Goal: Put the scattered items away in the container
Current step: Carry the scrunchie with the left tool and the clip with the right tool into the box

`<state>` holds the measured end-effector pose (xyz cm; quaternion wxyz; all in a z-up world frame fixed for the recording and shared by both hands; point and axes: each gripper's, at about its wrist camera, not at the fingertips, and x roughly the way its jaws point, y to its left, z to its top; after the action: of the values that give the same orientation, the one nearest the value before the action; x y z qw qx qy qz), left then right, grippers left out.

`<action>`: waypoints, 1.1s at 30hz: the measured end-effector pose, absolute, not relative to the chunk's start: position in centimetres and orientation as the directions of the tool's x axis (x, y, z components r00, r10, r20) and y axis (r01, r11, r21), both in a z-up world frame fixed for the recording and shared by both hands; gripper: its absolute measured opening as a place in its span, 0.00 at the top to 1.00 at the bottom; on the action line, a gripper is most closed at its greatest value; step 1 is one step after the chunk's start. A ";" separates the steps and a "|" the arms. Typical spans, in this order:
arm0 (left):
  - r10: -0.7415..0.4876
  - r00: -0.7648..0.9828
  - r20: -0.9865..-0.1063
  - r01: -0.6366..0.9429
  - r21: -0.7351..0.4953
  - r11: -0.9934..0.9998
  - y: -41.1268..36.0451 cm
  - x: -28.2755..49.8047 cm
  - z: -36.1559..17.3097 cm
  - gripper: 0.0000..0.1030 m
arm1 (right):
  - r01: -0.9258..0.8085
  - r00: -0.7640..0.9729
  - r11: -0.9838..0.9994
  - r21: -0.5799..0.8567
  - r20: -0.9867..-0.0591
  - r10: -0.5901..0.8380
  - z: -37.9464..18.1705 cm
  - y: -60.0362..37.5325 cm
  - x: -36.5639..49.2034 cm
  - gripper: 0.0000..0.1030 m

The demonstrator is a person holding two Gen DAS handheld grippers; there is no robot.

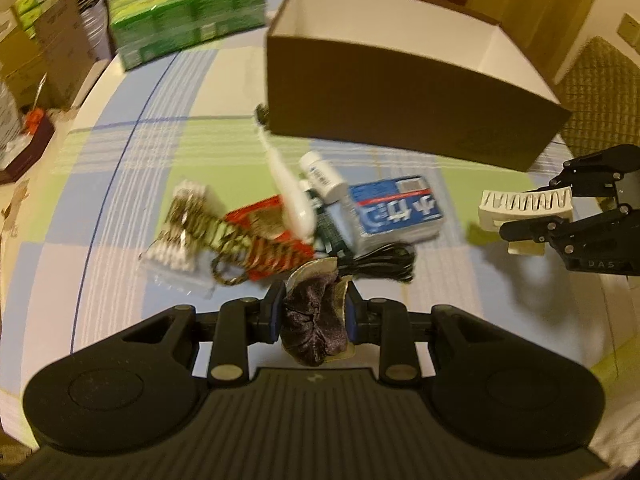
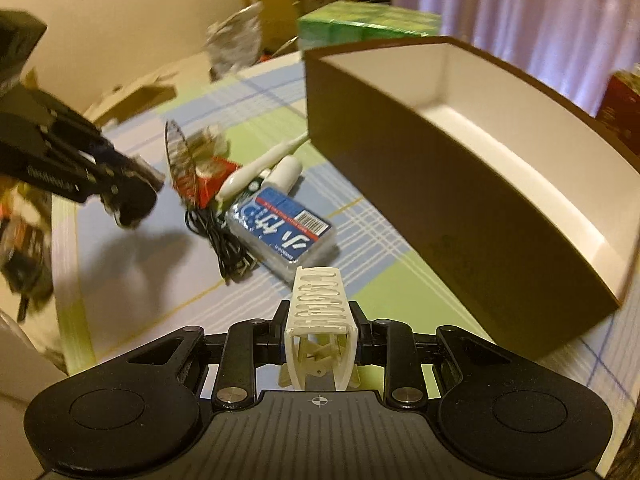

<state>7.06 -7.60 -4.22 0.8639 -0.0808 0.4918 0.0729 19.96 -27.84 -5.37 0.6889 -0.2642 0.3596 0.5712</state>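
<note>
Both loads lifted clear of the table – left tool clamped on a crumpled dark-purple velvet scrunchie, right tool pinching a white plastic claw hair clip beside the empty brown cardboard box – likely to snag the box wall if swung in low.

Green carton pack at table's far edge; cardboard boxes beyond.

pale curtains, plaid tablecloth

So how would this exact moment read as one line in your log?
left gripper: shut on scrunchie | right gripper: shut on hair claw | box: empty | pile: on table
</note>
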 end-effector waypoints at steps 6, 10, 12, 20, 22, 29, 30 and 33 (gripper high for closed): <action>0.018 0.544 -0.839 -0.158 -0.081 0.984 -8.9 8.1 -2.5 0.76 | -0.965 0.109 0.253 0.069 -0.772 0.626 -3.3 -29.0 20.0 0.71; 0.006 0.565 -0.825 -0.135 -0.085 0.987 -9.7 8.7 -1.5 0.76 | -0.957 0.115 0.275 0.086 -0.762 0.638 -2.3 -29.6 20.5 0.71; -0.003 0.574 -0.819 -0.128 -0.093 0.987 -10.1 9.0 -1.1 0.76 | -0.955 0.120 0.282 0.091 -0.752 0.648 -1.6 -29.9 20.9 0.71; -0.023 0.632 -0.774 -0.068 -0.084 0.994 -11.7 11.7 1.3 0.76 | -0.949 0.171 0.307 0.069 -0.705 0.688 1.6 -30.5 23.0 0.71; -0.027 0.652 -0.758 -0.046 -0.075 0.996 -11.9 12.7 2.2 0.76 | -0.946 0.191 0.317 0.060 -0.688 0.700 2.6 -30.3 23.7 0.71; -0.036 0.705 -0.708 0.020 -0.031 0.999 -11.9 17.7 5.0 0.76 | -0.910 0.306 0.414 0.020 -0.641 0.704 5.3 -29.0 26.6 0.71; -0.040 0.709 -0.704 0.029 -0.028 0.999 -11.9 18.6 5.3 0.76 | -0.903 0.320 0.430 0.019 -0.637 0.701 5.6 -28.7 27.0 0.71; -0.058 0.717 -0.695 0.054 -0.028 0.998 -11.8 21.2 5.8 0.76 | -0.877 0.362 0.480 0.018 -0.632 0.685 6.0 -27.7 28.5 0.71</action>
<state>21.18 -11.82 5.80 0.9265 -0.0027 0.3750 -0.0302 28.51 -27.66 5.96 0.8088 -0.1636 0.2932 0.4827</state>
